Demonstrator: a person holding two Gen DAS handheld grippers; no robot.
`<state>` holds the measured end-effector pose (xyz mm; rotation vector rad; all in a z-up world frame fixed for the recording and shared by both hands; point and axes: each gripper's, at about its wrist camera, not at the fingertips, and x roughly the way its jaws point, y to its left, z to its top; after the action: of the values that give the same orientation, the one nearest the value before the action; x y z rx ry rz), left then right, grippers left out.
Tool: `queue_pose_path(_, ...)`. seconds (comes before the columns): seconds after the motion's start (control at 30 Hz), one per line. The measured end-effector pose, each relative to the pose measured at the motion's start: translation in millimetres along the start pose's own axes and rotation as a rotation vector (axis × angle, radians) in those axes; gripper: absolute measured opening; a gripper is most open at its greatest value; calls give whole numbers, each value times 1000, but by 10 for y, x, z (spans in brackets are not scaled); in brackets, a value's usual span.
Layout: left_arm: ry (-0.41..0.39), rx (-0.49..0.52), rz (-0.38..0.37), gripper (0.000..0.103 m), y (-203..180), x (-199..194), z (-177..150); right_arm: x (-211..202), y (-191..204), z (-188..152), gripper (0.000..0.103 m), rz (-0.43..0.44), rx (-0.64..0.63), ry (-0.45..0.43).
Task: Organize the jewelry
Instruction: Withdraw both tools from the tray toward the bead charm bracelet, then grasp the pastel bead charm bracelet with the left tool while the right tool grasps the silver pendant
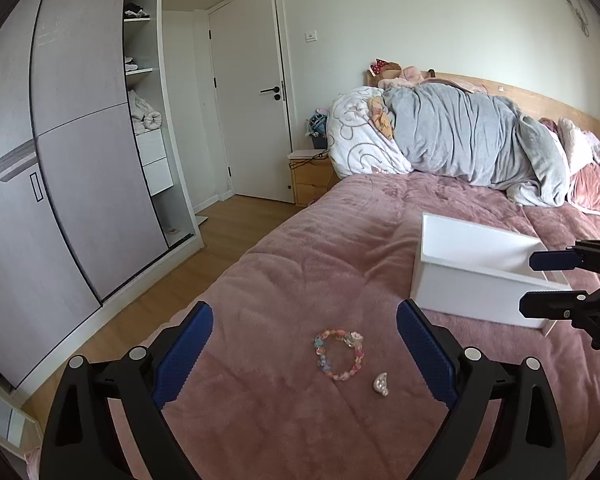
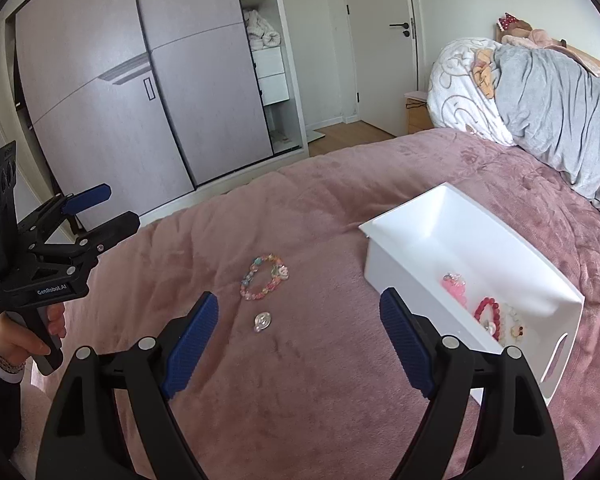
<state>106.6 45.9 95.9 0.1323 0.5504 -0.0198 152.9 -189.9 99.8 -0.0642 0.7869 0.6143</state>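
Beaded bracelet (image 1: 339, 355) flat on pink bedspread (image 1: 284, 272), dead ahead between spread fingers of left gripper (image 1: 305, 356); small silver charm (image 1: 380, 384) just beside. Left nearer. Right gripper (image 2: 299, 342) wide too, both empty. White bin (image 2: 412, 240) to right; contents partly hidden behind near wall.

Both tools — left (image 1: 304, 354), right (image 2: 299, 344) — gape, empty.

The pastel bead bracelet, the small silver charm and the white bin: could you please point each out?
pastel bead bracelet (image 1: 339, 355): left wrist view, on its left beads.
small silver charm (image 2: 263, 321): right wrist view, on its middle.
white bin (image 2: 404, 264): right wrist view, on its near outer wall.
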Motion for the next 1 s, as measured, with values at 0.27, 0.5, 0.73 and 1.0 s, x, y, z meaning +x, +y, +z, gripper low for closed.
queue_pose_path(0.27, 61, 33, -43, 94, -55, 198, -583, 464, 347, -306, 82, -19, -78, 101)
queue_pose_path(0.5, 80, 108, -180, 94, -102, 453, -856, 879, 498, -471, 75, -23, -146, 136)
queue_pose_path(0.73, 62, 175, -282, 91, -46, 817, -805, 1248, 493, -627, 56, -4, -197, 161)
queue_pose_path(1.0, 143, 196, -357, 61, -20, 1452, -751, 1483, 336, -650, 50, 45, -189, 129)
